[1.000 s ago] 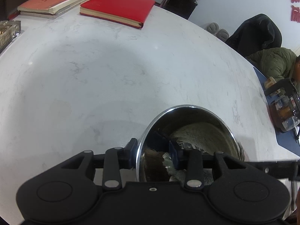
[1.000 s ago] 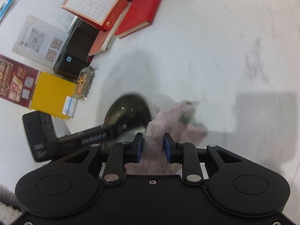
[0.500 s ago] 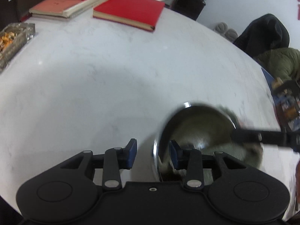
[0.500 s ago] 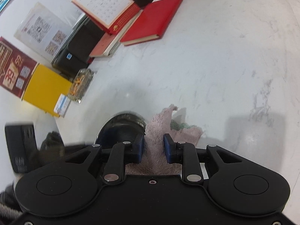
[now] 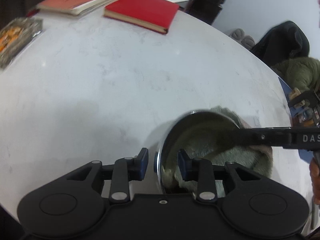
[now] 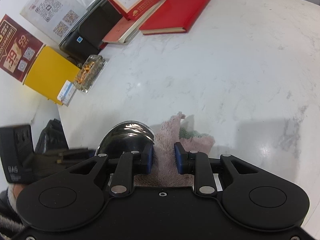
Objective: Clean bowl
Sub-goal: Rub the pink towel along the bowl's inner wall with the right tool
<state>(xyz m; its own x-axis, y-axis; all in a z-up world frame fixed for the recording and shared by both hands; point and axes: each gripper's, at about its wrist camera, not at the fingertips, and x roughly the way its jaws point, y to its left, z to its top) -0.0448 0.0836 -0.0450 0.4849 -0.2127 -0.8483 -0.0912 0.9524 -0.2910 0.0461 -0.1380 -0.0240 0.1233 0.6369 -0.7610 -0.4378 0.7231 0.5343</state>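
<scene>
Shifted since a second ago: bowl sits further right in the left wrist view, with the left tongs no longer pinching its rim so closely; cloth is now seen draped at the bowl's right side. Item 1, bowl: polished steel, tipped on edge on the white marble desk, mouth facing right in the left view; near rim stands between the left tongs' fingers, which are partly open and straddle it with a visible gap on the outer side, so whether they grip cannot be told. Handling, by judgement: light, stiff, slippery; rim is the only thin part to take, and a tipped round bowl may roll or skid on smooth stone. Item 2, cloth: pink and green pile, soft and limp, bunched between the right tongs, which are closed on it to a narrow gap; part lies in and behind the bowl. Cleaning appears under way; cleanliness of the interior cannot be judged. Room: broad open desk far and left of the bowl; red book and glass tray stand well apart at the far side; desk edge curves close on the right, near a blue sheet, so rightward room is small.
</scene>
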